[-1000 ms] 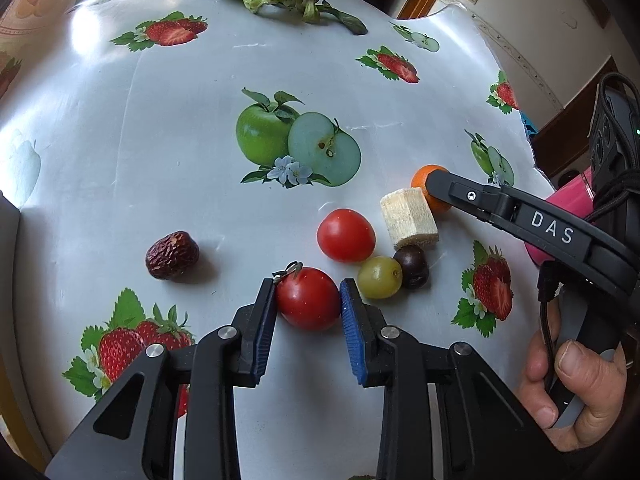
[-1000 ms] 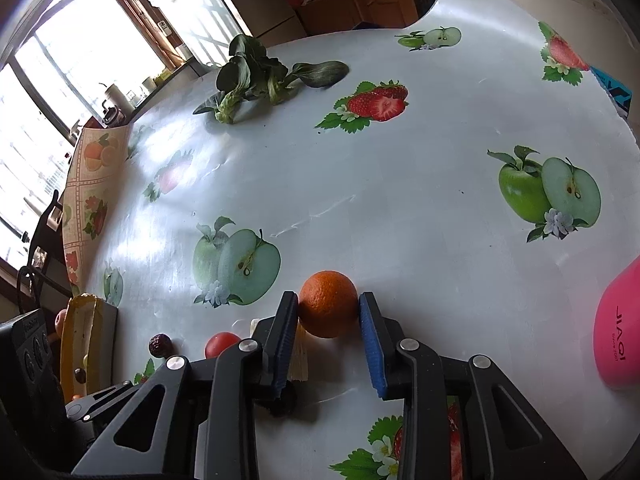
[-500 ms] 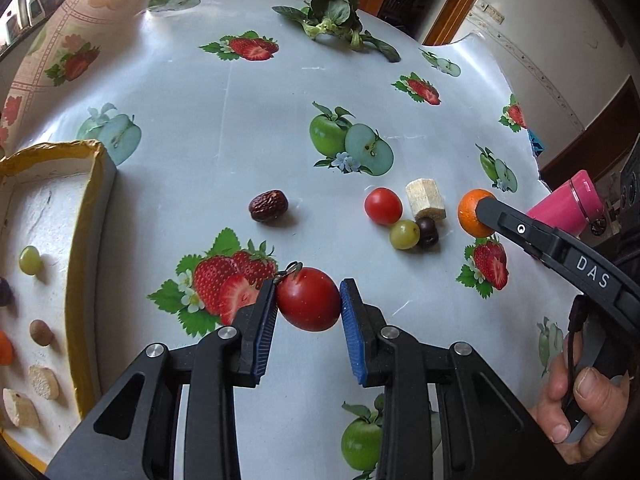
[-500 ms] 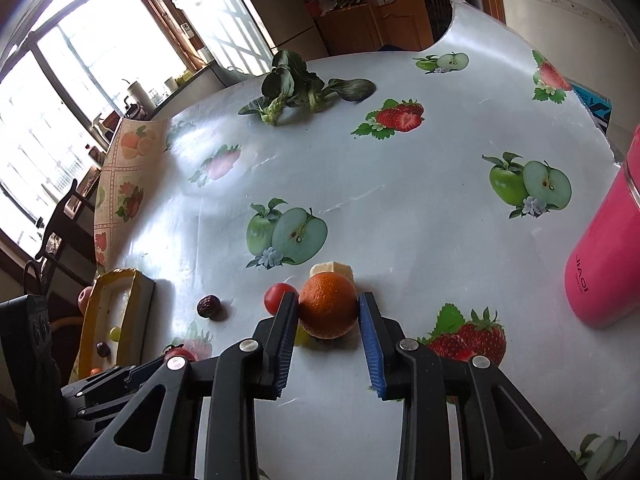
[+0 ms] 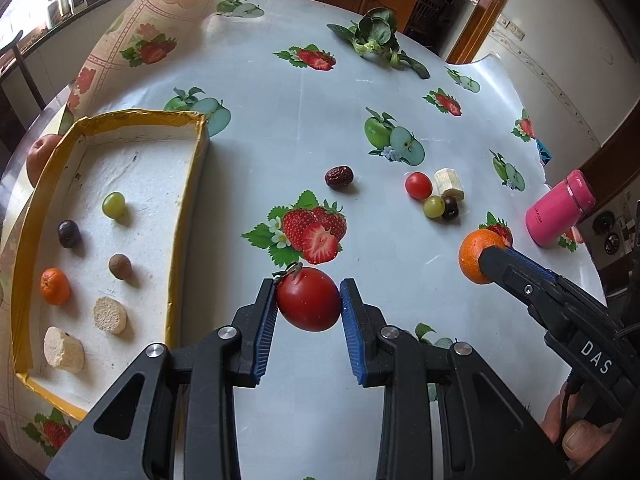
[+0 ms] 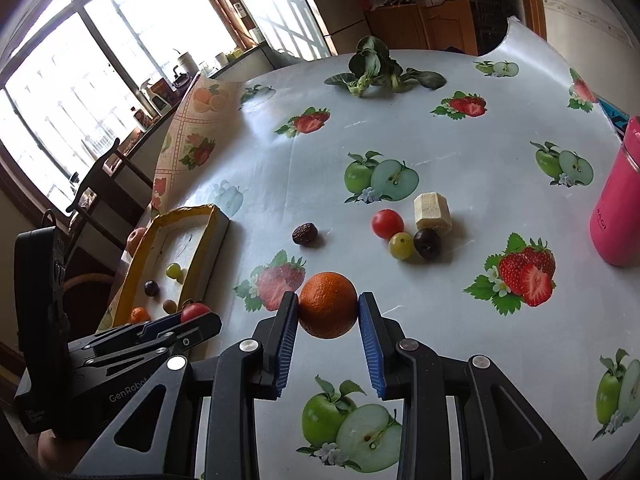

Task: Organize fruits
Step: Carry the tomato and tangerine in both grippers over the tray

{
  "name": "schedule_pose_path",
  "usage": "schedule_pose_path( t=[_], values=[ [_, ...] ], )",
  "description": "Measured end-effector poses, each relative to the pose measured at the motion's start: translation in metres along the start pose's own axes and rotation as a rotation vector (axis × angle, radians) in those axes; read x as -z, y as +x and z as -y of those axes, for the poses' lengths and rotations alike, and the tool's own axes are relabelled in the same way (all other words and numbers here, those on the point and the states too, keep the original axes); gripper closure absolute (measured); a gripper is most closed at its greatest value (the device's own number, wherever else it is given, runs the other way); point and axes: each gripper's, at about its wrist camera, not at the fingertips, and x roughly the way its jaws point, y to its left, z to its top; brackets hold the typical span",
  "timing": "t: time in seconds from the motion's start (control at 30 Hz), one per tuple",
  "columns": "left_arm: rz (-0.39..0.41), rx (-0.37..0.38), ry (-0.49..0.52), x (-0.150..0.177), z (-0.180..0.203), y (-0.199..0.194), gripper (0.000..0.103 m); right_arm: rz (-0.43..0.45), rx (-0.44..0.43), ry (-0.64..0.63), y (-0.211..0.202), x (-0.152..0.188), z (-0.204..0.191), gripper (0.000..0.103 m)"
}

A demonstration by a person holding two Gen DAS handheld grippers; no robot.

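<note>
My left claw (image 5: 308, 300) is clamped on a round red tomato with a green stem (image 5: 308, 298), held above the desk's glossy white fruit-print cloth (image 5: 280, 128), just right of the yellow-rimmed white tray (image 5: 188, 208). My right claw (image 6: 328, 312) grips a small round orange (image 6: 328, 304) over the same cloth. Behind it on the desk lie a wrinkled dark red date (image 6: 305, 234), a second small red tomato (image 6: 387, 223), a green grape (image 6: 401, 245), a dark grape (image 6: 427, 243) and a pale cut chunk (image 6: 432, 212).
</note>
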Motion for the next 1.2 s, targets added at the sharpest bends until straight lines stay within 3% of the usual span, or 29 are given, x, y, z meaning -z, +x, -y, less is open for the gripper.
schedule_pose_path(
  t=[0.53,1.2],
  values=[
    [0.042,-0.044,-0.051,0.017,-0.044,-0.037,0.074,0.002,-0.041,-0.095,-0.011,0.016,-0.062,0.072],
    [0.043,-0.072,-0.091,0.024,-0.086,-0.045,0.074,-0.023,-0.076,-0.152,0.004,0.024,-0.107,0.072]
  ],
)
